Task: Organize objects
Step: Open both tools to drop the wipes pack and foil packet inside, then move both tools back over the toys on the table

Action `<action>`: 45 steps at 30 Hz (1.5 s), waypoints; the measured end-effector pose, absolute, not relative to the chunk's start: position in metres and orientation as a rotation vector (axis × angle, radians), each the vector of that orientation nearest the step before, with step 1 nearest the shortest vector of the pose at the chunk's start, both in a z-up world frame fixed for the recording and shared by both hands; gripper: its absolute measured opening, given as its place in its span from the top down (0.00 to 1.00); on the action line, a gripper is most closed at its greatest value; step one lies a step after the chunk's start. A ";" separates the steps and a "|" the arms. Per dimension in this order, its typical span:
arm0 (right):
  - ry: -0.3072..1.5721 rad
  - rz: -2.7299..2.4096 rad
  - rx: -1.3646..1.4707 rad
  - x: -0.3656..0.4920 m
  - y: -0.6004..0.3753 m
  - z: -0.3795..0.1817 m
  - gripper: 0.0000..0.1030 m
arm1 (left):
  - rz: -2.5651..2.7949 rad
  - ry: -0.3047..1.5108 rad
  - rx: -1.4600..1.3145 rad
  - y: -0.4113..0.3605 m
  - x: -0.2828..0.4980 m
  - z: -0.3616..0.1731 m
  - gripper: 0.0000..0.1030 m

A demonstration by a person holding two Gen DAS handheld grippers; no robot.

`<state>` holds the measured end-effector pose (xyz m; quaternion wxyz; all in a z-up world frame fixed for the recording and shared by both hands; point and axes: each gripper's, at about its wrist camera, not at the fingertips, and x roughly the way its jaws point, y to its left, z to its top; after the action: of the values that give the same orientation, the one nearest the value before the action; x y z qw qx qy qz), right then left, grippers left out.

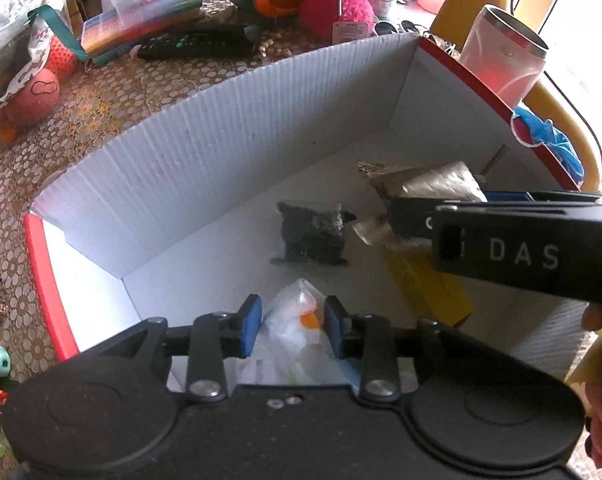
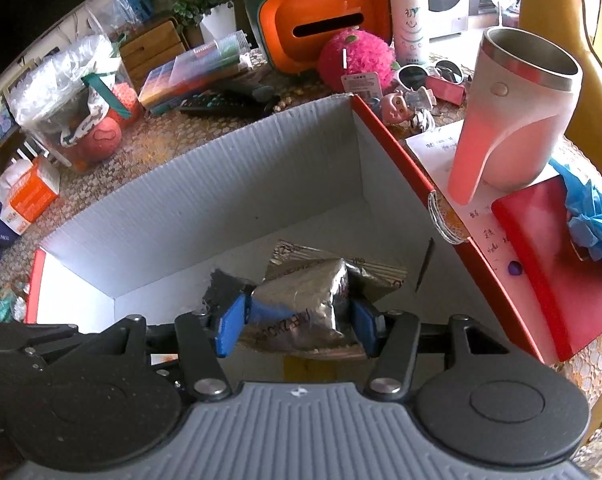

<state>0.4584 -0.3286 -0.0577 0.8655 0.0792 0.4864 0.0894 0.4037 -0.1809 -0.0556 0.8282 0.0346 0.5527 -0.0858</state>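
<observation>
Both grippers reach down into the white cardboard box, whose red-edged walls stand close on the left and right, while the floor near the far wall is free. The left gripper has its blue pads a little apart, just beside a clear plastic bag lying between them; whether they press it, I cannot tell. The right gripper grips one silver foil packet (half open jaws). I count one dark packet and one yellow packet on the floor.
</observation>
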 end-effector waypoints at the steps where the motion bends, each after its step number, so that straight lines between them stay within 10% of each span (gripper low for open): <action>1: 1.018 0.188 0.168 0.458 -0.329 -0.057 0.45 | -0.182 1.171 0.074 -0.181 0.403 -0.054 0.66; 41: 0.775 0.411 0.216 0.297 -0.289 0.044 0.33 | -0.314 0.880 -0.025 -0.084 0.241 0.051 0.59; 45: 0.752 0.428 0.208 0.280 -0.278 0.046 0.33 | -0.287 0.854 -0.048 -0.063 0.220 0.050 0.46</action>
<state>0.2796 -0.2777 0.0459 0.9027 0.1005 0.3636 0.2068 0.2205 -0.0627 0.0496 0.8999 -0.0232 0.4128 -0.1387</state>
